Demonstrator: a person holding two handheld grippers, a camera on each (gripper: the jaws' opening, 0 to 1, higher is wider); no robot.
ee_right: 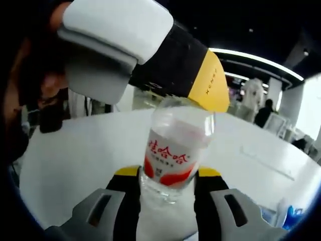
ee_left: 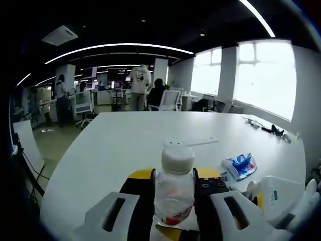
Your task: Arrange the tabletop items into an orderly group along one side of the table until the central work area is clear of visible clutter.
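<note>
A clear water bottle (ee_left: 174, 188) with a white cap and a red-and-white label stands on the white table (ee_left: 120, 145), between the jaws of the left gripper (ee_left: 174, 213), which are clenched on its body. In the right gripper view the same bottle (ee_right: 175, 153) sits between the jaws of the right gripper (ee_right: 168, 206); whether those jaws press on it cannot be told. The left gripper (ee_right: 150, 55) enters this view above the bottle, close to its top.

The step in hand appears to be the carrying of the bottle towards one side of the table. The next move likely calls for one gripper to let go so that the two do not pull against each other.

Beyond the bottle the tabletop lies broad and bare to its far curved edge. Right of the bottle lie a blue-and-white packet (ee_left: 239, 165) and a white container (ee_left: 278, 196), near the table's right edge, where a grouping could form.
</note>
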